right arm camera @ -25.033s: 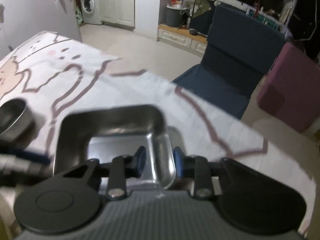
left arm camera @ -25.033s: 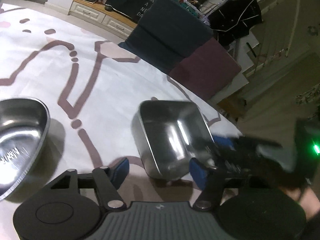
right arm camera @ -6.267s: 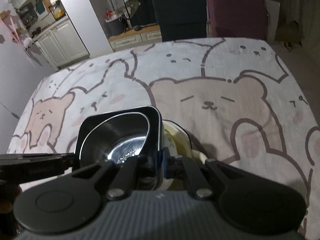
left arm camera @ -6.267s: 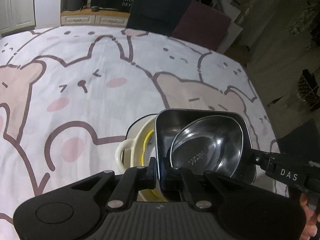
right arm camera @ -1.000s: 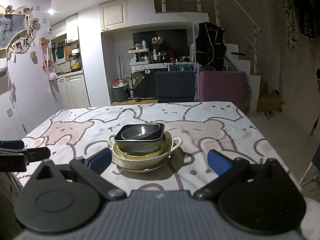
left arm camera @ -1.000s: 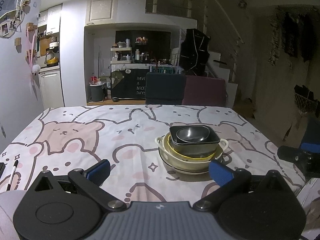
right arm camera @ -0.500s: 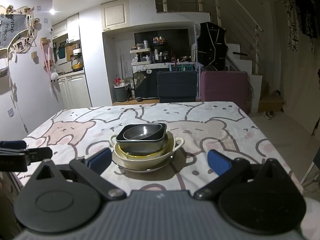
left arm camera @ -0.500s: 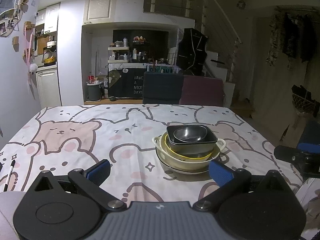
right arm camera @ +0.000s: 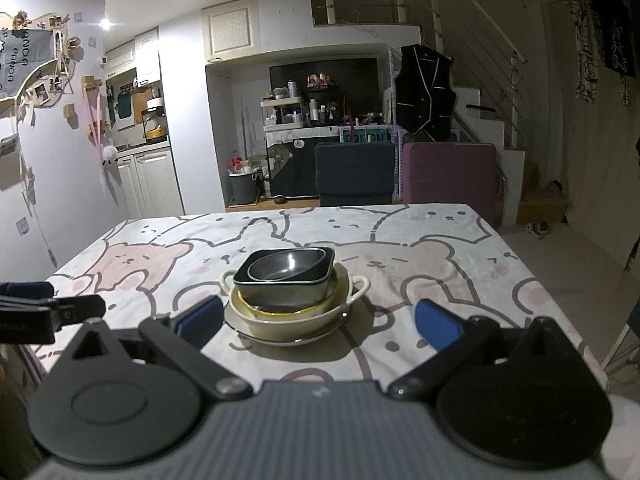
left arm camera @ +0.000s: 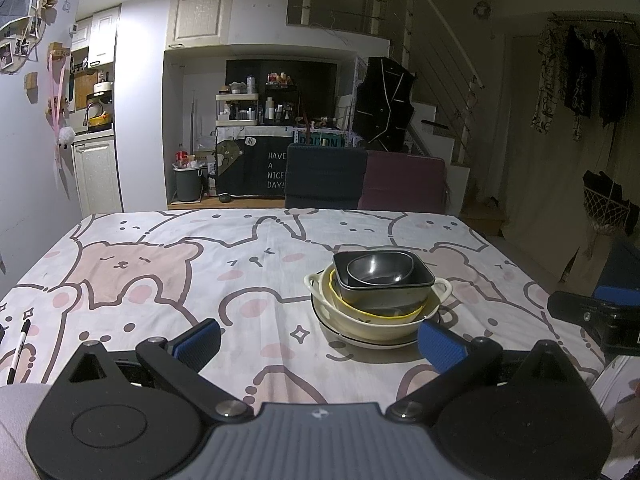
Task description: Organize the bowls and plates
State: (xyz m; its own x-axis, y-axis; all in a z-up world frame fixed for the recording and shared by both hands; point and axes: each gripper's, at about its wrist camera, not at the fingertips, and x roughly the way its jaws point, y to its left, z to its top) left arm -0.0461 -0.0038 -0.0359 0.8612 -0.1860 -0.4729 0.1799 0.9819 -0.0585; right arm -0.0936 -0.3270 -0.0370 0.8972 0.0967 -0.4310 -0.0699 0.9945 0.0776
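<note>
A stack stands on the bear-print tablecloth (left arm camera: 160,280): a white plate (left arm camera: 362,340) at the bottom, a cream two-handled bowl (left arm camera: 376,322), a square steel dish (left arm camera: 384,290) and a round steel bowl (left arm camera: 378,270) on top. The stack also shows in the right wrist view (right arm camera: 288,292). My left gripper (left arm camera: 320,340) is open and empty, held back from the stack near the table's front edge. My right gripper (right arm camera: 318,316) is open and empty, also drawn back. Each gripper shows at the edge of the other's view (left arm camera: 592,316) (right arm camera: 40,312).
A black marker (left arm camera: 18,350) lies at the table's left edge. A dark blue chair (left arm camera: 326,178) and a maroon chair (left arm camera: 404,180) stand beyond the far edge. Stairs rise at the right, kitchen cabinets at the left.
Both grippers have drifted slightly, staying open and back from the stack. The stack has not moved.
</note>
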